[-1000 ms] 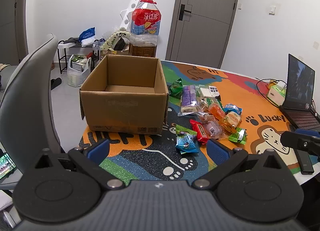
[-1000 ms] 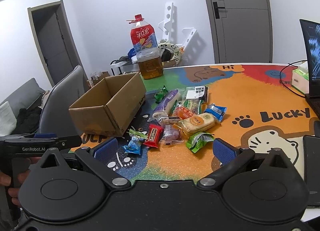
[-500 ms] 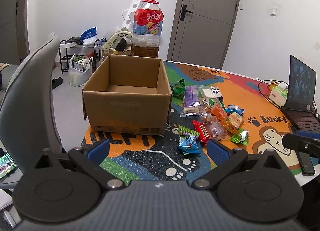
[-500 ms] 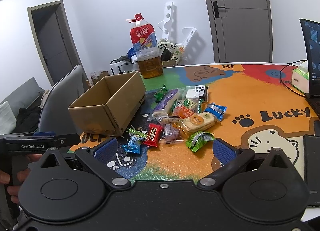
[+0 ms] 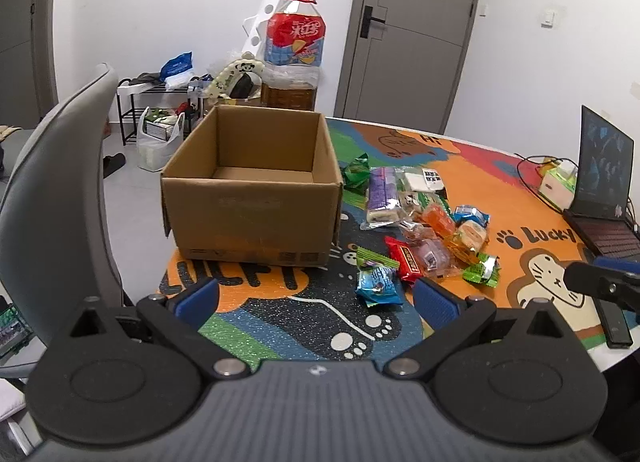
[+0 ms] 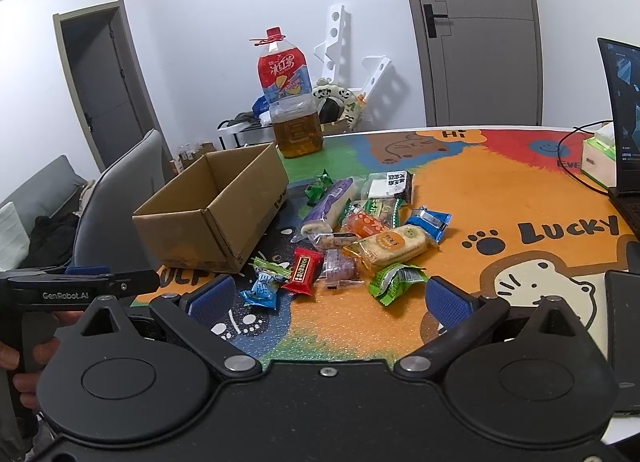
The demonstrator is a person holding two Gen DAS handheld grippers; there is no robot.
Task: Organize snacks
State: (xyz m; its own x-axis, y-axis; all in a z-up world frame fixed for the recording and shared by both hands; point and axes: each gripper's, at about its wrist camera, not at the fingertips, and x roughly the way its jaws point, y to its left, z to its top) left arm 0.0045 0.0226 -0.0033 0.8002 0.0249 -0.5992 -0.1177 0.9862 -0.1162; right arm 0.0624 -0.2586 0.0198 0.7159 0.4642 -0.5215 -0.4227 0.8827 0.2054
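Both grippers, left gripper (image 5: 316, 294) and right gripper (image 6: 326, 296), are hovering with jaws apart and nothing held; next, probably, one reaches for the snacks (image 6: 360, 238) mid-frame, for boxing in the cardboard box (image 5: 252, 198).

Probably a home room: cartoon-mat table (image 6: 500, 182), shoe rack (image 5: 154, 110), grey sofa (image 6: 36, 198), interior doors (image 5: 412, 34).

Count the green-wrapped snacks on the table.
3: green wrapper nearest the right gripper, striped green candy by the box corner, dark green packet at the pile's far end. Others may hide underneath.
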